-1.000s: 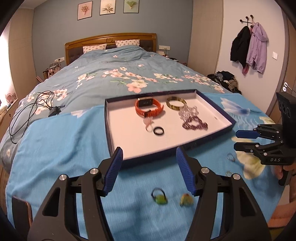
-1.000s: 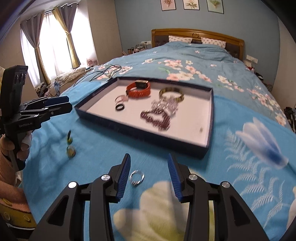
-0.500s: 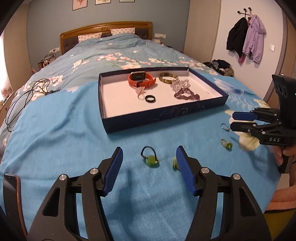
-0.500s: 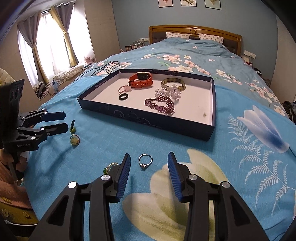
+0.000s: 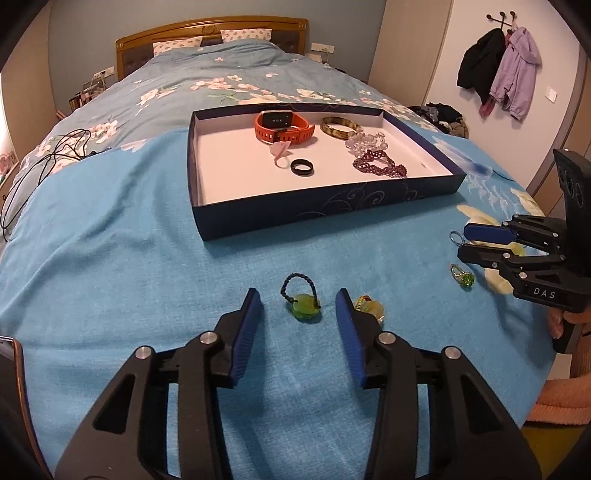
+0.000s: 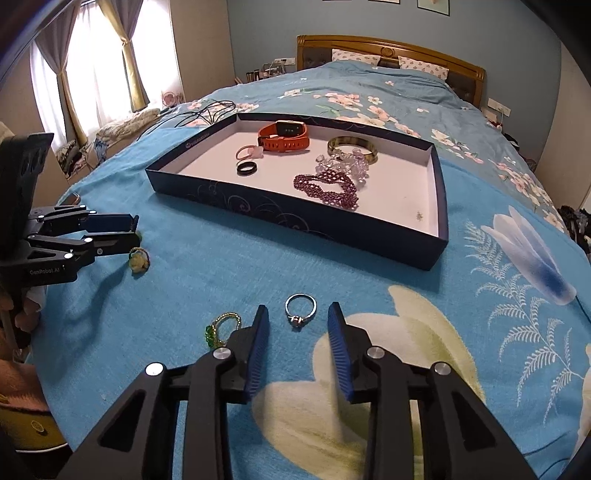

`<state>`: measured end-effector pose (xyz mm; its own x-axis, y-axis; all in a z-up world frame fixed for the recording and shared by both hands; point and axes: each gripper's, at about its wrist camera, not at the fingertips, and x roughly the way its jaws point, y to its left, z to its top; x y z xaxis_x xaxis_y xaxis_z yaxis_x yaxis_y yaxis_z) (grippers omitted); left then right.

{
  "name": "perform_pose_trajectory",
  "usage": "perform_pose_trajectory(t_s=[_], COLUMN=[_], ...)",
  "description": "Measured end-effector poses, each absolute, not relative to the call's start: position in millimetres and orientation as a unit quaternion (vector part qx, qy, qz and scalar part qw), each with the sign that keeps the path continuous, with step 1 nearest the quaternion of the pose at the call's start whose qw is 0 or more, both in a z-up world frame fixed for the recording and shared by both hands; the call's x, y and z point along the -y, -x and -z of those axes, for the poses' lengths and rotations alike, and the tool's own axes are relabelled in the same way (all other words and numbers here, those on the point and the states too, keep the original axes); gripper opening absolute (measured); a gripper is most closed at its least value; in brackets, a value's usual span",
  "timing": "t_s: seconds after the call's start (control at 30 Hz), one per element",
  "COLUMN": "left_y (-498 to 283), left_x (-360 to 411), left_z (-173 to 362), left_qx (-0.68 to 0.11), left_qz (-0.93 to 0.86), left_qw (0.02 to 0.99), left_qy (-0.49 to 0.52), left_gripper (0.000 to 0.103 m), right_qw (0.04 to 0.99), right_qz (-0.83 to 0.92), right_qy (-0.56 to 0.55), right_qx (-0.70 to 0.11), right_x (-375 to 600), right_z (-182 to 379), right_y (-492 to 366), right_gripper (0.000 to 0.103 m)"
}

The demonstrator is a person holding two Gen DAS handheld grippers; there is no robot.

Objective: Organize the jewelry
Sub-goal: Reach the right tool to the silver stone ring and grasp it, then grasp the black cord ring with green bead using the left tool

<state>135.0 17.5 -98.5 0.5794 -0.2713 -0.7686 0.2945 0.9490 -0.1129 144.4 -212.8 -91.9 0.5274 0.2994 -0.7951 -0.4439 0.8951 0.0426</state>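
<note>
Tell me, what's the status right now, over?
Left gripper open around green pendant ring. Right gripper open around silver ring. Tray ahead, path clear.

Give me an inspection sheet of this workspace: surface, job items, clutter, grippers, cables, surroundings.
Surface: blue floral blanket over a bed.
Job's things: tray holds orange watch, bangle, black ring, purple beads; loose on the blanket are green pendant ring, yellow ring, silver ring, green bead ring.
Clutter: nothing seen.
Grippers: left gripper open around the pendant ring; right gripper open around the silver ring.
Cables: black cord on the bed.
Surroundings: headboard, hung coats, curtains.
</note>
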Motion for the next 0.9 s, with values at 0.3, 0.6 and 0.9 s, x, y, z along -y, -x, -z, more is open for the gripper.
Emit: perform_pose_trajectory(t_s=[0.3, 0.6, 0.9], left_y=[-134, -133, -131], left_x=[-14, -15, -16], left_z=[99, 97, 85], left_qx=[-0.431, -0.425, -0.405], left_qz=[0.164, 0.16, 0.157], left_qw=[0.887, 0.891, 0.901], left_qy=[-0.019, -0.013, -0.008], left_gripper=[0.02, 0.016, 0.016], right_qw=[0.869, 0.87, 0.879], right_qz=[-0.216, -0.218, -0.225], right_qy=[0.073, 0.066, 0.049], right_qx=[-0.439, -0.436, -0.418], right_x=[215, 215, 220], right_z=[92, 90, 81], right_y=[-145, -144, -141], right_gripper=[0.012, 0.003, 0.003])
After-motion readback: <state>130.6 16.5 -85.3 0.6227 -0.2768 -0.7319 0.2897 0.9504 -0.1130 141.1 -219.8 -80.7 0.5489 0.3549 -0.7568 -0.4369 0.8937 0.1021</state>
